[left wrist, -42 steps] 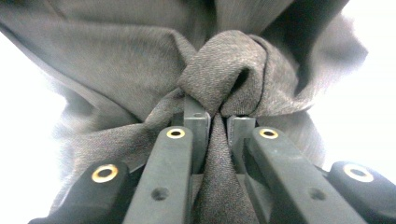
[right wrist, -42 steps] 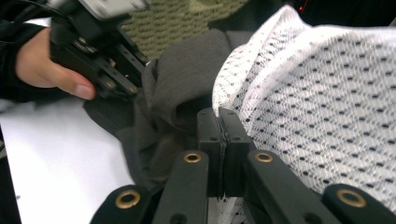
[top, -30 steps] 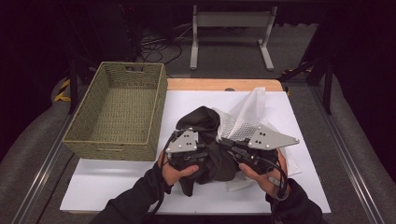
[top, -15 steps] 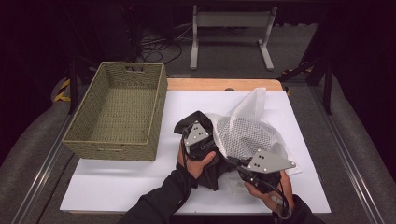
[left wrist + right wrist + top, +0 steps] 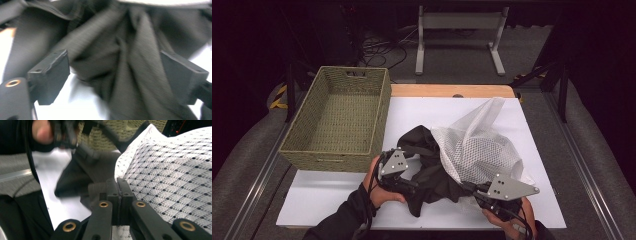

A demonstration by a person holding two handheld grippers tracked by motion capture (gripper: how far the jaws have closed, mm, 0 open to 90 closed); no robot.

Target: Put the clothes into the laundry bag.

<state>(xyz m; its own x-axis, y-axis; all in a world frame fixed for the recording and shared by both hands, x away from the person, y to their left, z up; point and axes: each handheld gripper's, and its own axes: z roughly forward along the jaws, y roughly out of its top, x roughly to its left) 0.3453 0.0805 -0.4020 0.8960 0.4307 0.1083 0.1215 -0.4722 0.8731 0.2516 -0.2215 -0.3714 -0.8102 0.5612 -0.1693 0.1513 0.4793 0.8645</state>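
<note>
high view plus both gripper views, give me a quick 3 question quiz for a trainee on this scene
1. True or false: the wicker basket holds the dark garment.
2. Which tongs have their jaws spread wide apart? A) left tongs B) right tongs
3. Fill in: the white mesh laundry bag lies partly over the ____ garment on the white table top.

Key
1. False: the basket is empty; the garment lies on the table beside it.
2. A: in the left gripper view the jaws stand wide with dark cloth between them, while in the right gripper view the jaws are pressed together at the edge of the mesh and dark cloth.
3. dark
</note>
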